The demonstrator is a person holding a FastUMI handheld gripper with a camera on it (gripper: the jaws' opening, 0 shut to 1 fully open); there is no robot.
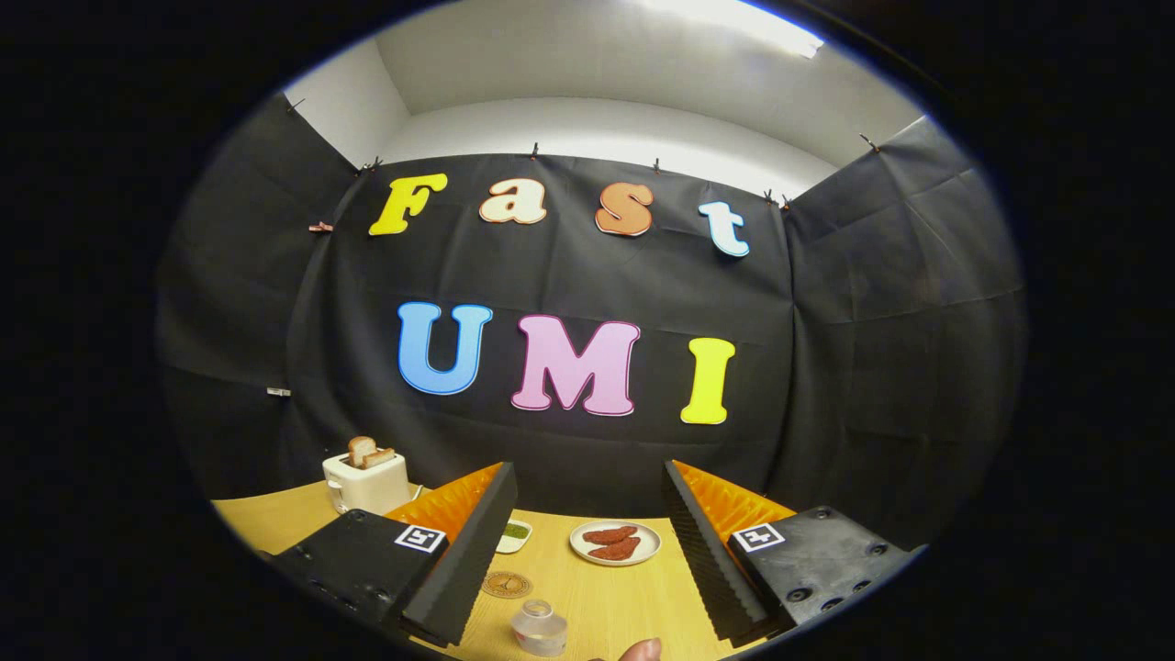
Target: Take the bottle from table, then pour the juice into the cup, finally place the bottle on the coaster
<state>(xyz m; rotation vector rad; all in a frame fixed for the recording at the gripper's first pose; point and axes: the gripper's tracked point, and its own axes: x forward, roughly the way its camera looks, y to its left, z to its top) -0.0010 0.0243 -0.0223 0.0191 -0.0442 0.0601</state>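
Gripper (587, 560) is up over the table (275, 519), fingers spread wide with nothing between the pads, just open air and tabletop. Down at the bottom centre, between the two fingers and a touch toward the left one, stands a small clear cup (539, 628), upright, on the wood. Just beyond it, close against the inner edge of the left finger, lies the round coaster (507, 584), flat on the table and apart from the cup. Right at the lower edge, beside the cup, a fingertip (641, 650) of a person pokes in. Further ahead, in the gap between the fingers, a white plate (615, 543) carries two reddish-brown pieces of food. Left of that, a small dish (514, 534) with something green peeks out from behind the left finger. Over at lower left, past the left finger, a white toaster (367, 482) with two slices of toast (369, 451) standing up in it.
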